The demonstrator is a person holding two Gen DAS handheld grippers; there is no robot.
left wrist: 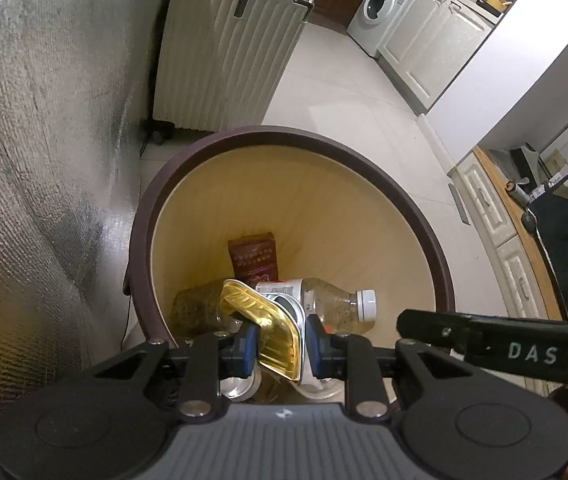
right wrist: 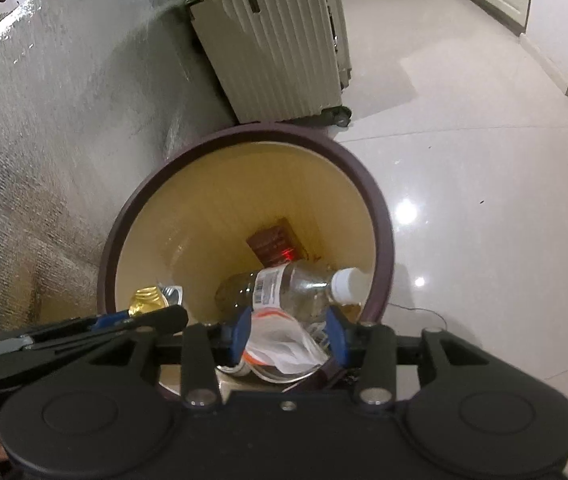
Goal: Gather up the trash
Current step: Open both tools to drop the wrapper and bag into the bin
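A round trash bin (left wrist: 416,208) with a dark brown rim and a yellow inside stands on the floor; it also shows in the right wrist view (right wrist: 384,216). In it lie a clear plastic bottle (left wrist: 336,306) with a white cap, a red box (left wrist: 253,256) and other trash. My left gripper (left wrist: 280,340) is over the bin with its jaws a little apart around a gold foil tray (left wrist: 262,322). My right gripper (right wrist: 290,334) is over the bin, jaws apart around a clear plastic cup with crumpled paper (right wrist: 284,344). The bottle (right wrist: 284,286) lies below it.
A cream ribbed suitcase (left wrist: 228,52) stands behind the bin. A silver foil-covered surface (left wrist: 32,140) runs along the left. A washing machine (left wrist: 384,4) and white cabinets (left wrist: 436,40) stand at the back right. The floor (right wrist: 484,160) is glossy white tile.
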